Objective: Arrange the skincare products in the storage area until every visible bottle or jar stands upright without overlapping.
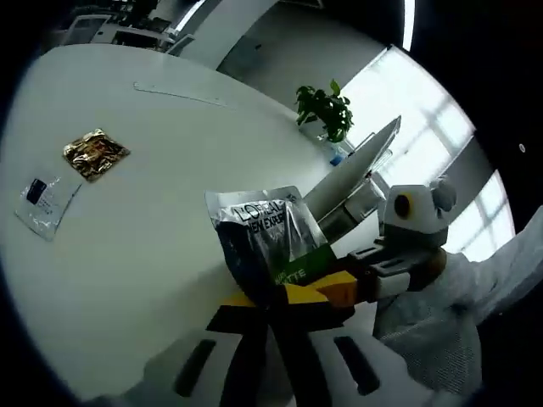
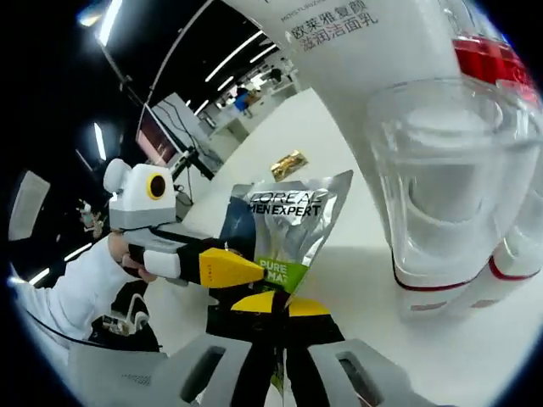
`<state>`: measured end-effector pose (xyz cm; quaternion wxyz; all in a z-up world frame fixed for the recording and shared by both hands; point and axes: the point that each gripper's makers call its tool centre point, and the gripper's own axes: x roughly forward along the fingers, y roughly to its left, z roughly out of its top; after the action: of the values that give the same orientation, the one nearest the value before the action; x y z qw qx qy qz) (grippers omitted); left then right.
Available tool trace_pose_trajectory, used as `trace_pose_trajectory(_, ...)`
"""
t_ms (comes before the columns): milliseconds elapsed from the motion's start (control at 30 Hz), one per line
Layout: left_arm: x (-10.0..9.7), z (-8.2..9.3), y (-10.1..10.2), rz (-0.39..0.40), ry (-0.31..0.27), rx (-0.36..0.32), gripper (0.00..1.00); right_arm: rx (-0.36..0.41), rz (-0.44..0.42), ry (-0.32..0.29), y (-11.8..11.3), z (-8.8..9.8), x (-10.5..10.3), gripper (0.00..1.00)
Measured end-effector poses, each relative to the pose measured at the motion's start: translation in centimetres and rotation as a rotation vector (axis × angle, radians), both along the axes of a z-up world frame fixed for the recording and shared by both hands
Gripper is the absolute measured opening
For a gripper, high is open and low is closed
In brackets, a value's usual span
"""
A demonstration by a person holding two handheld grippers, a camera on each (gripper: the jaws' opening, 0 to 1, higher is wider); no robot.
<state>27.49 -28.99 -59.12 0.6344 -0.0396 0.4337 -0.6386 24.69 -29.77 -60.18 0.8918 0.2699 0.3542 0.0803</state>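
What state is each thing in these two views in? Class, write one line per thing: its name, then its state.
silver sachet: held off the table, pinched by both grippers.
left gripper: shut on the sachet's lower edge.
right gripper: shut on the sachet's lower edge.
gold packet: lying flat on the white table.
clear packet: lying flat.
white tube: standing cap-down.

A silver-and-dark L'Oreal Men Expert sachet [image 1: 270,242] with a green band stands upright above the white table [image 1: 153,254], near a white tube [image 2: 373,76] and clear-capped bottle [image 2: 454,195].
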Motion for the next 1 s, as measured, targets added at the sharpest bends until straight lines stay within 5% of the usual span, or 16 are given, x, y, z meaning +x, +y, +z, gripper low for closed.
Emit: trace_pose_trajectory(1000,0.8,-2.0,0.6,0.039,-0.059,0.092,0.0,-0.172,0.068,0.03,-0.9,-1.2,-0.8,0.01)
